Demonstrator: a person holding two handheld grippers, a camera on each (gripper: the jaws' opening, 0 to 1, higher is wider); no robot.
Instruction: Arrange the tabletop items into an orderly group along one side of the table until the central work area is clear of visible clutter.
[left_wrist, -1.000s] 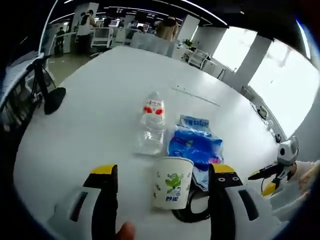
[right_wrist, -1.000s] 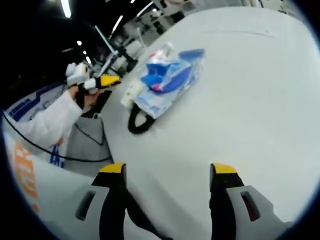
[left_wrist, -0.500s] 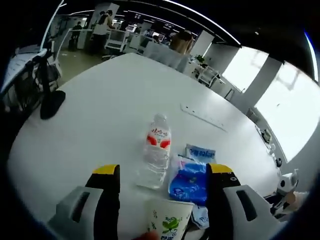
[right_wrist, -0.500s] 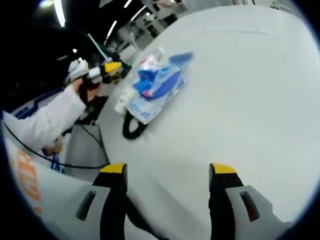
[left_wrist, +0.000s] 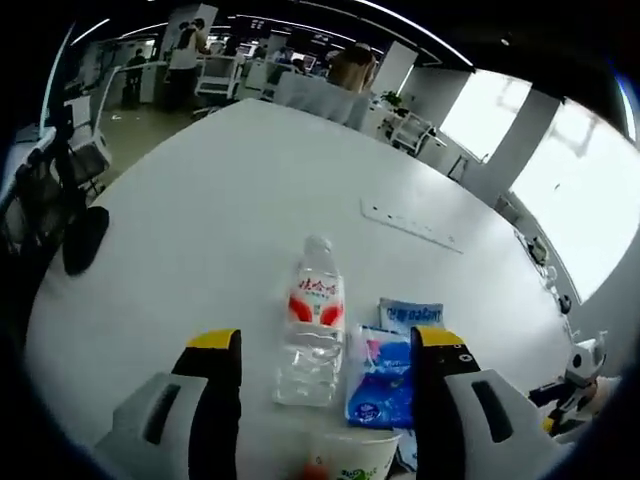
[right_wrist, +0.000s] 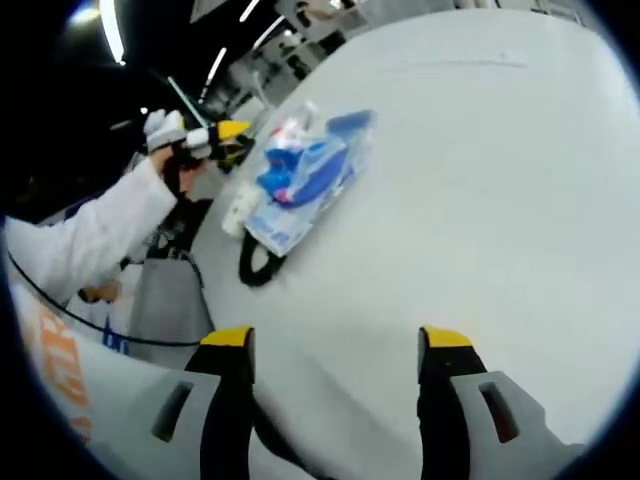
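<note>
My left gripper (left_wrist: 326, 345) is open, its yellow-tipped jaws standing either side of a clear water bottle (left_wrist: 312, 335) with a red label. Right of the bottle lies a blue plastic packet (left_wrist: 385, 378). The rim of a white paper cup (left_wrist: 350, 467) peeks in at the bottom edge, between the jaws. My right gripper (right_wrist: 336, 340) is open over bare white table (right_wrist: 480, 200), with nothing between its jaws. Ahead of it lie the blue packet (right_wrist: 300, 172), the bottle (right_wrist: 297, 122) behind it, the cup (right_wrist: 238, 208) and a black loop (right_wrist: 255, 265). The left gripper (right_wrist: 222, 135) hovers past them.
A long flat strip (left_wrist: 410, 223) lies further along the white table (left_wrist: 220, 190). A black stand base (left_wrist: 83, 238) sits off the table's left edge. My right gripper (left_wrist: 575, 372) shows at the far right edge. A white sleeve (right_wrist: 95, 240) reaches in. Desks and people fill the background.
The left gripper view has lifted and moved forward: the cup has slid from between the jaws to the bottom edge. The right gripper view has barely shifted.
</note>
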